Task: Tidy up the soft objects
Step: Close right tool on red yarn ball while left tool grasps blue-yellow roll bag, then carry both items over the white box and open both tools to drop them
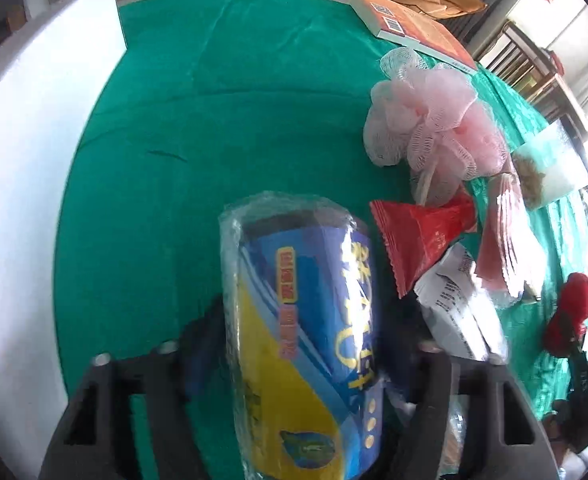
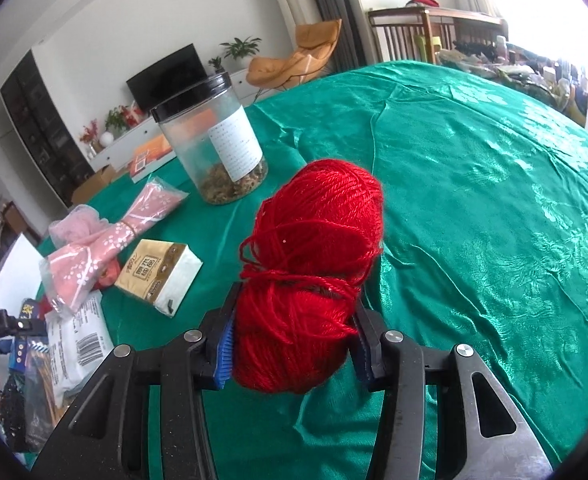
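In the left wrist view a blue and yellow pack wrapped in clear plastic (image 1: pixel 302 320) stands between the fingers of my left gripper (image 1: pixel 306 344), which is shut on its sides. The right wrist view has a ball of red yarn (image 2: pixel 314 248) squeezed between the blue pads of my right gripper (image 2: pixel 294 340), just above the green tablecloth (image 2: pixel 474 200). The same yarn (image 1: pixel 570 312) shows small at the right edge of the left wrist view.
A pile lies to the right of the left gripper: pink bath pouf (image 1: pixel 434 120), red packet (image 1: pixel 422 240), white packet (image 1: pixel 458 304), bagged pink cloth (image 2: pixel 94 248), tissue pack (image 2: pixel 160 272). A black-lidded jar (image 2: pixel 214 140) stands behind. An orange book (image 1: pixel 414 24) lies far back, a white board (image 1: pixel 34 140) at left.
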The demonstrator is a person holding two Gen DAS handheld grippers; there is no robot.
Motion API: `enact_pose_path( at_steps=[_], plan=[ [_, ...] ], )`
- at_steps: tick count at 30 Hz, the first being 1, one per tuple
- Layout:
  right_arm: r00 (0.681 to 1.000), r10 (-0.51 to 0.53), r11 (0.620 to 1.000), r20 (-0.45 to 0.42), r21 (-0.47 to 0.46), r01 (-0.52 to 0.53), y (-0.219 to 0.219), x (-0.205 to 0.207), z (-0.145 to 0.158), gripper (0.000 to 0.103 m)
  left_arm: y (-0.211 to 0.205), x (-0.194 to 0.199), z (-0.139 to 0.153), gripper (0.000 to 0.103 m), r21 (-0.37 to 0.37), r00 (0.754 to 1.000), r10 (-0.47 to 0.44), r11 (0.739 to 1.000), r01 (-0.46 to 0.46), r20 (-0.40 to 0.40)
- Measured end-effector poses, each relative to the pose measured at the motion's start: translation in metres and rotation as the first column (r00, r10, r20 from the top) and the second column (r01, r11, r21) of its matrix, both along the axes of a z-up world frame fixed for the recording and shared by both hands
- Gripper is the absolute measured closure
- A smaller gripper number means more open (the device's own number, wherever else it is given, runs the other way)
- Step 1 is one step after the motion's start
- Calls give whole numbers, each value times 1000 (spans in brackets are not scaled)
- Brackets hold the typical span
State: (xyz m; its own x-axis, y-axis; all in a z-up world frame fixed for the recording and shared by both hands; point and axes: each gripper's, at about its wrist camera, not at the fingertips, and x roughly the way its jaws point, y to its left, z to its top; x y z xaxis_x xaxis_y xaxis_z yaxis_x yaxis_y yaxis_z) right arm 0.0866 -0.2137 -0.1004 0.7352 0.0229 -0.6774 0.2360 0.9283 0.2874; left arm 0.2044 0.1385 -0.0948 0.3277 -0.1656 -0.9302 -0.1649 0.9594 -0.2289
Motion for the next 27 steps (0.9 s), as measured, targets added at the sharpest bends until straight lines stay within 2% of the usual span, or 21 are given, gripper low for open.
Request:
enact_pose_path(
  at_steps=[2, 4, 8, 10, 15, 20, 23, 27],
  plan=[
    [1000, -11, 1000, 4, 7, 11, -3, -2, 0, 54, 13, -7, 10, 49, -49, 997, 61, 997, -59, 41],
    [1000, -23, 1000, 10, 15, 22, -6, -4, 0, 54, 22, -15, 22, 49, -87, 992, 80, 994, -72, 95],
    [999, -31, 996, -19, 79, 32, -17, 3, -7, 54, 28, -32, 53, 49, -79, 983, 56, 996, -43, 177],
    [999, 4, 997, -43, 73, 0, -20, 18, -2, 54, 33, -38, 65, 49, -94, 978, 62, 995, -44, 198],
    [988, 129, 991, -86, -11, -130, -22, 66, 36, 54, 44, -47, 85, 49, -122, 969, 76, 991, -48, 234],
    [985, 147, 979, -88, -128, -158, -28, 110, 86, 54, 53, -50, 106, 49, -145, 959, 74, 989, -35, 274],
    [981, 158, 957, -111, -226, -180, -25, 138, 109, 54, 63, -61, 124, 49, -163, 948, 85, 986, -35, 307],
    [972, 217, 943, -87, -238, -232, -5, 148, 140, 54, 89, -84, 147, 49, -162, 930, 108, 985, -53, 351]
  ],
)
